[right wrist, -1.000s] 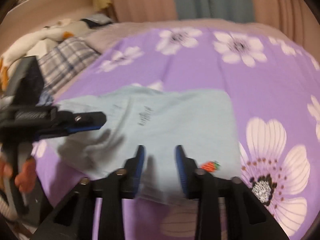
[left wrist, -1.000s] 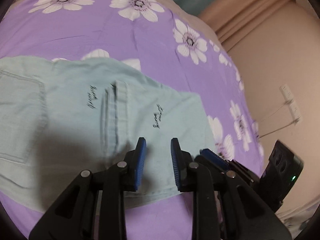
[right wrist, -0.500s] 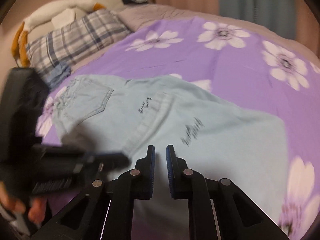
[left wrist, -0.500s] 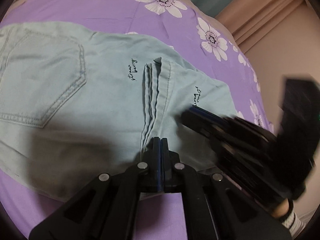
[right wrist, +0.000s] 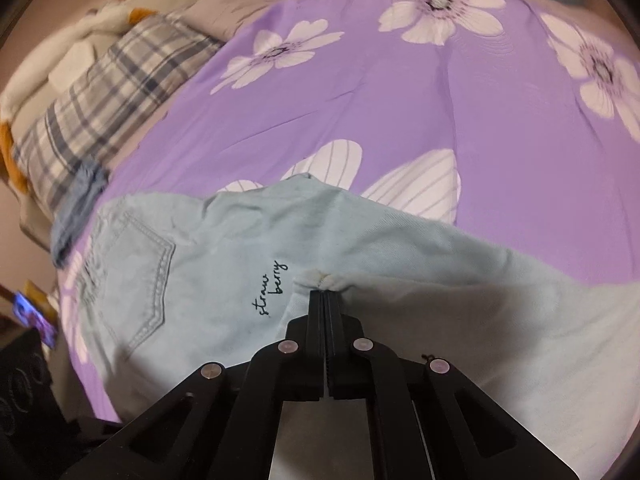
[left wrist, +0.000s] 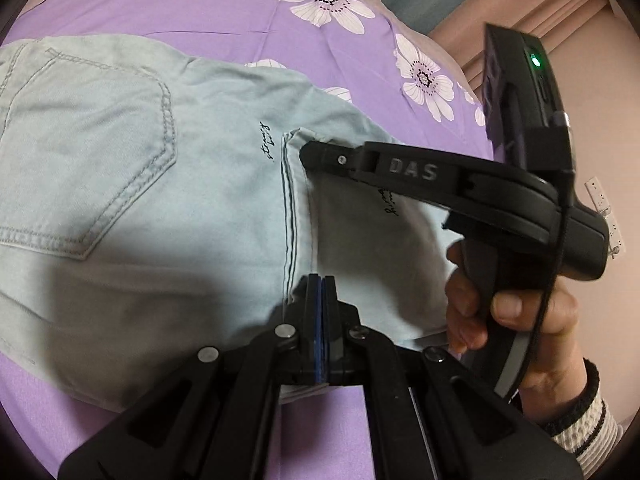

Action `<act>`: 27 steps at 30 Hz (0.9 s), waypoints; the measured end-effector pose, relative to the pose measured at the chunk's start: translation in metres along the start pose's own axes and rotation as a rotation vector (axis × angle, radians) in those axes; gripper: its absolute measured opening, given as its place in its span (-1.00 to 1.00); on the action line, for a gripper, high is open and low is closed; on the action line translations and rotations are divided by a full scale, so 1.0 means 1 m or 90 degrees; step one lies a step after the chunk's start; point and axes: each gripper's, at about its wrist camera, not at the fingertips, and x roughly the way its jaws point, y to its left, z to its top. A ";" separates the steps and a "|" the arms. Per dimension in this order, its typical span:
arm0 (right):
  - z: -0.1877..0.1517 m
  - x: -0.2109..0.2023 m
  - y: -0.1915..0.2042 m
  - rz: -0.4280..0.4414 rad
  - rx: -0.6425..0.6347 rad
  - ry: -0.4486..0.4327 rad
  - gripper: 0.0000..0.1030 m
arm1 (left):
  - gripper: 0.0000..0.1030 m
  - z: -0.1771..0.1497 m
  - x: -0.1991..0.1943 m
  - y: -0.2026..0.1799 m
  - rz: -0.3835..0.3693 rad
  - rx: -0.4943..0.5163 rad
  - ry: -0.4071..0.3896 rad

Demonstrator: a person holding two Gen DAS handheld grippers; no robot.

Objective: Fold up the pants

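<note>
Light blue pants spread flat on purple flowered bedsheet, back pocket up, "strawberry" script near the hem. Left hand-held gripper pressed together, pinching near end of folded-over hem. Right hand-held gripper clamped tight on bunched hem corner at far end; in left view, seen from the side with tips at that same corner. Plaid pillow at bed's left edge, probably a plush toy behind it, too blurred to confirm.
</note>
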 end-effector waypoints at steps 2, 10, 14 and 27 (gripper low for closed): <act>-0.006 -0.006 -0.002 0.010 0.023 -0.002 -0.92 | -0.96 0.000 -0.002 0.001 0.000 -0.003 0.003; -0.067 -0.053 0.018 -0.035 -0.050 -0.024 -0.92 | -0.96 0.001 -0.003 0.005 0.008 -0.009 0.012; -0.112 -0.064 0.028 -0.055 -0.096 -0.019 -0.92 | -0.96 -0.005 -0.014 0.005 0.023 -0.003 0.008; -0.141 -0.095 0.038 0.044 -0.059 -0.047 -0.61 | 0.16 -0.039 -0.108 0.070 0.026 -0.126 -0.084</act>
